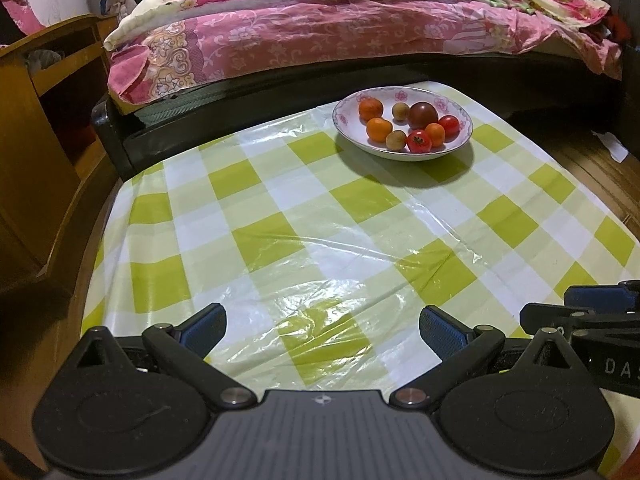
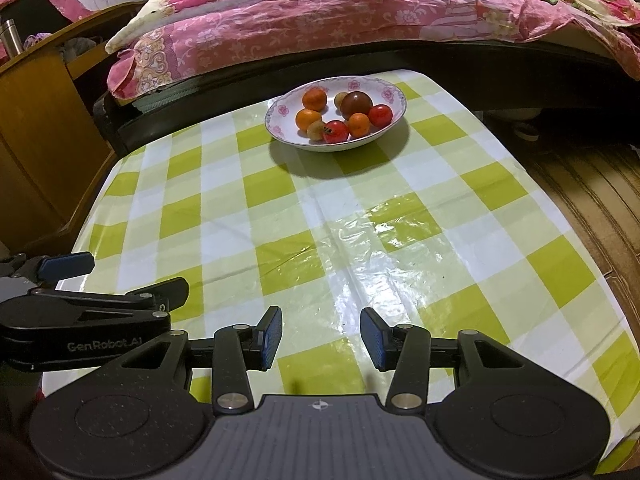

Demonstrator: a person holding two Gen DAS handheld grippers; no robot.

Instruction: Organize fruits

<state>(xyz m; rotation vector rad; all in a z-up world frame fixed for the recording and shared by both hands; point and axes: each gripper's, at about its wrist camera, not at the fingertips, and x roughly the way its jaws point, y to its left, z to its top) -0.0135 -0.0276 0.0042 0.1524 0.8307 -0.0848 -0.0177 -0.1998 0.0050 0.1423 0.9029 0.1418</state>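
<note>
bowl: white floral bowl (image 1: pixel 404 120) at the far end of the checked tablecloth (image 1: pixel 280 208), near the bed (image 1: pixel 320 32); all fruit inside, none loose on the cloth.
fruit: oranges, red tomatoes, one dark tomato (image 1: pixel 423 115), two small tan fruits, possibly longans, too small to be sure.
direction: bowl lies ahead of and well apart from both grippers; right of centre for the left, left of centre for the right.
left gripper (image 1: pixel 322 330): jaws wide, empty.
right gripper (image 2: pixel 320 338): jaws partly open, empty.
nearer hand: roughly equal.
view difference: right wrist shows a metal flask (image 2: pixel 10 36) on the wooden cabinet; left wrist does not.
</note>
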